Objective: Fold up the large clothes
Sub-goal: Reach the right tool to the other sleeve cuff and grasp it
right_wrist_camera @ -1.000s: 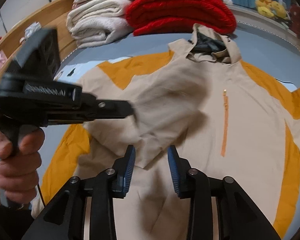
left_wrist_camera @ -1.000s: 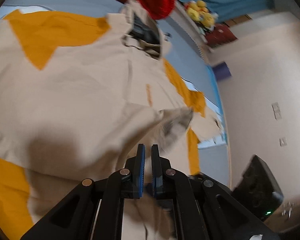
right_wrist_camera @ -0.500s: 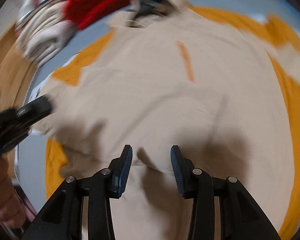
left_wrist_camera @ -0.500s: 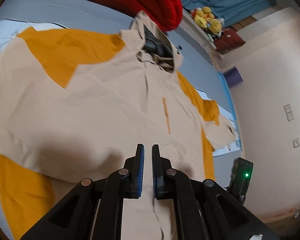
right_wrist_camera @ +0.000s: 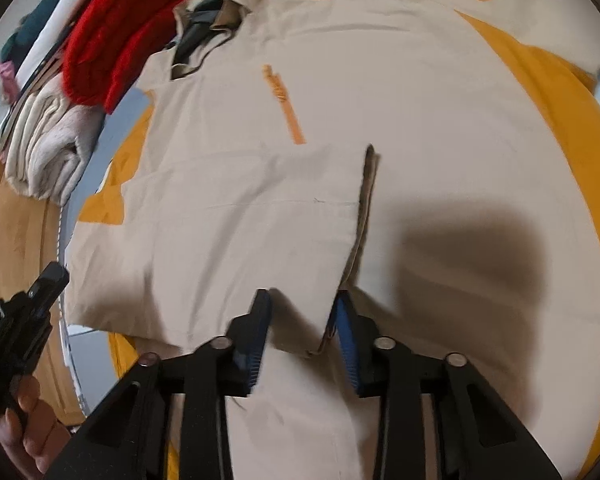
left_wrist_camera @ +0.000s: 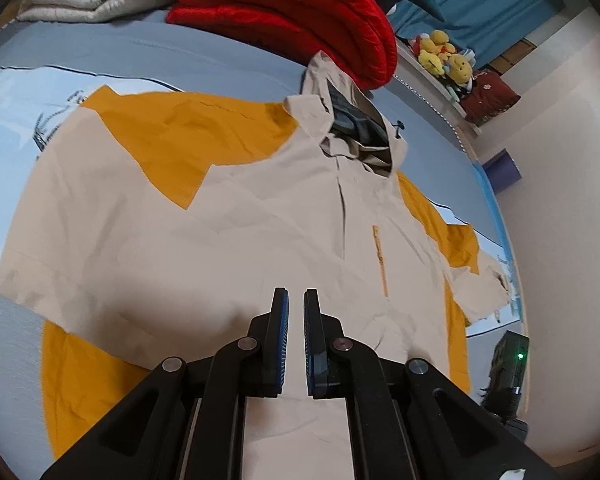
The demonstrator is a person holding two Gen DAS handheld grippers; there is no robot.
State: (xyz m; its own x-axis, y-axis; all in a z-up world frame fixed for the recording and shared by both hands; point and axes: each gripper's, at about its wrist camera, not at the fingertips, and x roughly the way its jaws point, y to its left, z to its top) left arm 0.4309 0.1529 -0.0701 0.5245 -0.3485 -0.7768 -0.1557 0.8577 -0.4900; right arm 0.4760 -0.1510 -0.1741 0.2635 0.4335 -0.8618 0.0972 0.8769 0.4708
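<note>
**A:** Beige-and-orange hooded jacket (left_wrist_camera: 260, 240) is flat, front up, on the blue bed (left_wrist_camera: 160, 56), hood by the red quilt (left_wrist_camera: 292, 12). One sleeve (right_wrist_camera: 236, 232) already lies across the chest. What now?

**B:** Left gripper (left_wrist_camera: 291, 300) has its jaws nearly together with nothing in them. Right gripper (right_wrist_camera: 302, 308) is spread wide over the sleeve cuff, holding nothing. I'd press that cuff flat, then grab the far sleeve (left_wrist_camera: 460, 248) low at its edge and bring it across evenly.
</note>
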